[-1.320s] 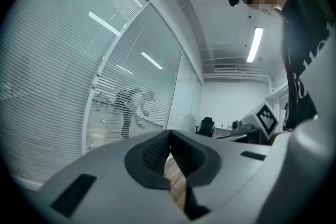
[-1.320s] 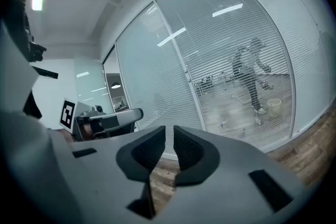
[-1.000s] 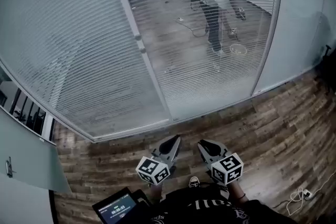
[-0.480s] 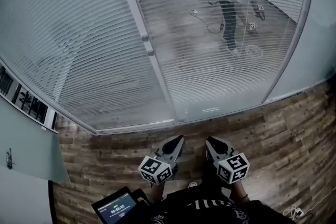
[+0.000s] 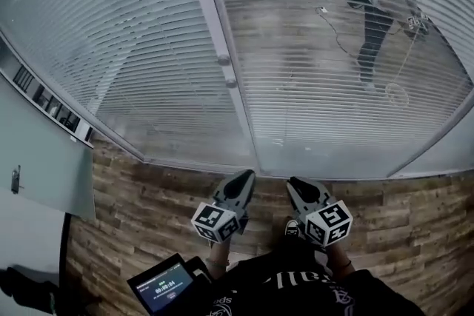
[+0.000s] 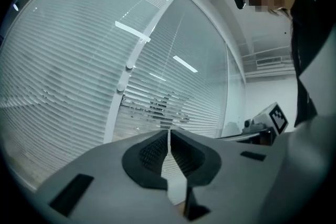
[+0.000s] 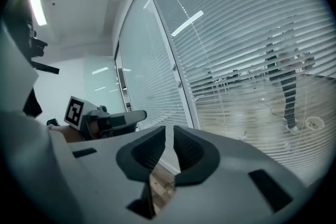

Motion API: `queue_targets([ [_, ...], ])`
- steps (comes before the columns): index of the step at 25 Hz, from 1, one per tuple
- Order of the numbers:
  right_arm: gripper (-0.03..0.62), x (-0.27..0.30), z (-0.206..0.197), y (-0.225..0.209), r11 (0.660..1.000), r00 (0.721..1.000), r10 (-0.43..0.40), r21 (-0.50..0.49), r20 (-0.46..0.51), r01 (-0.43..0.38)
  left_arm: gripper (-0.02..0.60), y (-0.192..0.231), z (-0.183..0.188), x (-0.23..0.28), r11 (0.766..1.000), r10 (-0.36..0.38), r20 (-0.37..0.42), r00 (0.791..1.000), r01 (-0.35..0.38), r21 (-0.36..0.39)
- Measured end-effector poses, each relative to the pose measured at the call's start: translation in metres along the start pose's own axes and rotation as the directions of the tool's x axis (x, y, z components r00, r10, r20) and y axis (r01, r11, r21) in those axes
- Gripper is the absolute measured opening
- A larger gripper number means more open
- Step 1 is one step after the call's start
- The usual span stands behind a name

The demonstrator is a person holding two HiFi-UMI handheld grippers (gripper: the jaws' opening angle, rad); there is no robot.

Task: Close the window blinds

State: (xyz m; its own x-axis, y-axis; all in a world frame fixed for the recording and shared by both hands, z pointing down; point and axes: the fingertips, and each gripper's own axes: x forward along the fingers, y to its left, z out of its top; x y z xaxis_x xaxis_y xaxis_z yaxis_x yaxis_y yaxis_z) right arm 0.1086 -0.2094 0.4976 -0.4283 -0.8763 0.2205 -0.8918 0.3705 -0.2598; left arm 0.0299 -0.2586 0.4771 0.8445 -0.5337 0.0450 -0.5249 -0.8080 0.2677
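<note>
Scene: a person stands on a brown wood-plank floor [image 5: 148,211] facing a glass wall, with both grippers held low, side by side and not touching.
Left jaws: the grey left gripper [image 5: 244,176] [image 6: 168,132] with black ribbed pads has its jaws pressed together. Only a hairline slit shows, with nothing in it.
Right jaws: the matching grey right gripper [image 5: 295,182] [image 7: 169,131] has its jaws drawn close. There is a narrow slit at the tips with nothing between them, and floor shows through the lower gap.
Task thing: the white horizontal-slat window blinds [image 5: 326,115] [image 6: 63,76] [image 7: 236,34] hang behind the glass, straight ahead of both jaw tips. They are well apart from the tips and neither gripper touches them.
Slats ahead-right of jaws: these are tilted open, and the room beyond shows through.
Slats ahead-left of jaws: these are flatter and mostly opaque, with little showing through.
Post: a white upright frame post [image 5: 214,33] stands between the two panes, ahead and slightly left of the left jaws. It carries two small round knobs [image 5: 223,59], one above the other.
Beyond glass: a dark-clothed person [image 5: 374,18] [image 7: 286,81] stands far ahead-right of the right jaws. A pale round ring [image 5: 396,94] lies on the floor near that person's feet; I cannot tell what it is.
Behind jaws: a dark tablet with a lit screen [image 5: 167,286] sits behind and left of the left gripper, close to the body.
Cross view: each gripper view shows the other gripper's marker cube off to the side, level with its own jaws.
</note>
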Motion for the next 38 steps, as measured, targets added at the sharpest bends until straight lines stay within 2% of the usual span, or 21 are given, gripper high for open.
queue_targets([
  [5,0.06,0.025,0.009,-0.051,0.998,0.996,0.067,0.0,-0.052,-0.067,0.006,0.06,0.064,0.063,0.976,0.157,0.092,0.983,-0.169,0.139],
  [9,0.06,0.044,0.003,-0.072,0.99,0.987,0.14,0.009,-0.082,-0.14,0.018,0.102,0.098,0.1,0.891,0.275,0.074,0.959,-0.283,0.355],
  [13,0.06,0.049,0.004,-0.079,0.982,0.977,0.187,0.028,-0.099,-0.185,0.136,0.131,0.121,0.128,0.83,0.347,0.05,0.936,-0.331,0.449],
  [15,0.06,0.049,0.002,-0.083,0.98,0.974,0.2,0.041,-0.106,-0.197,0.141,0.144,0.127,0.138,0.778,0.381,0.051,0.923,-0.35,0.522],
  [18,0.06,0.05,-0.002,-0.09,0.978,0.971,0.206,0.053,-0.118,-0.201,0.141,0.158,0.126,0.153,0.649,0.443,0.002,0.896,-0.323,0.689],
  [22,0.06,0.045,-0.005,-0.094,0.978,0.97,0.206,0.07,-0.127,-0.198,0.141,0.174,0.112,0.17,0.375,0.543,-0.093,0.835,-0.142,0.916],
  [24,0.06,0.045,-0.008,-0.097,0.979,0.972,0.197,0.074,-0.131,-0.189,0.138,0.177,0.111,0.172,0.275,0.565,-0.085,0.821,-0.09,0.957],
  [25,0.06,0.046,-0.009,-0.098,0.98,0.973,0.191,0.077,-0.132,-0.182,0.138,0.178,0.111,0.172,0.275,0.561,-0.075,0.824,-0.101,0.956],
  [26,0.06,0.048,-0.009,-0.1,0.981,0.974,0.185,0.08,-0.132,-0.176,0.131,0.178,0.112,0.172,0.324,0.551,-0.066,0.832,-0.141,0.936],
  [27,0.06,0.05,-0.01,-0.101,0.982,0.975,0.179,0.083,-0.132,-0.169,0.128,0.179,0.113,0.172,0.424,0.536,-0.058,0.842,-0.209,0.881],
  [28,0.06,0.053,-0.009,-0.102,0.983,0.976,0.174,0.087,-0.131,-0.163,0.127,0.181,0.115,0.171,0.567,0.514,-0.05,0.856,-0.296,0.769],
  [29,0.06,0.055,-0.008,-0.102,0.983,0.977,0.17,0.093,-0.129,-0.159,0.126,0.182,0.118,0.17,0.724,0.486,-0.032,0.873,-0.382,0.574],
  [30,0.06,0.057,-0.007,-0.101,0.983,0.978,0.166,0.098,-0.125,-0.155,0.126,0.183,0.12,0.167,0.851,0.453,0.006,0.891,-0.435,0.294],
  [31,0.06,0.059,-0.005,-0.1,0.983,0.979,0.163,0.105,-0.12,-0.151,0.124,0.186,0.122,0.165,0.906,0.424,0.068,0.903,-0.422,-0.04],
  [32,0.06,0.061,-0.005,-0.099,0.983,0.981,0.16,0.111,-0.114,-0.148,0.124,0.188,0.12,0.163,0.869,0.402,0.145,0.904,-0.327,-0.371],
  [33,0.06,0.062,-0.005,-0.098,0.983,0.982,0.156,0.116,-0.108,-0.144,0.124,0.189,0.117,0.162,0.756,0.392,0.224,0.892,-0.174,-0.631],
  [34,0.06,0.062,-0.008,-0.098,0.983,0.983,0.152,0.12,-0.103,-0.139,0.124,0.19,0.112,0.161,0.627,0.395,0.284,0.874,-0.03,-0.779],
  [35,0.06,0.063,-0.011,-0.098,0.984,0.984,0.146,0.121,-0.098,-0.134,0.124,0.191,0.108,0.161,0.557,0.4,0.315,0.861,0.045,-0.83],
  [36,0.06,0.064,-0.015,-0.098,0.984,0.986,0.139,0.121,-0.095,-0.127,0.124,0.191,0.105,0.16,0.582,0.399,0.316,0.861,0.029,-0.813],
  [37,0.06,0.064,-0.017,-0.099,0.985,0.987,0.132,0.121,-0.093,-0.12,0.124,0.191,0.104,0.159,0.685,0.395,0.292,0.871,-0.067,-0.725],
  [38,0.06,0.065,-0.018,-0.1,0.986,0.988,0.124,0.122,-0.093,-0.113,0.124,0.19,0.105,0.157,0.81,0.399,0.25,0.882,-0.211,-0.548],
])
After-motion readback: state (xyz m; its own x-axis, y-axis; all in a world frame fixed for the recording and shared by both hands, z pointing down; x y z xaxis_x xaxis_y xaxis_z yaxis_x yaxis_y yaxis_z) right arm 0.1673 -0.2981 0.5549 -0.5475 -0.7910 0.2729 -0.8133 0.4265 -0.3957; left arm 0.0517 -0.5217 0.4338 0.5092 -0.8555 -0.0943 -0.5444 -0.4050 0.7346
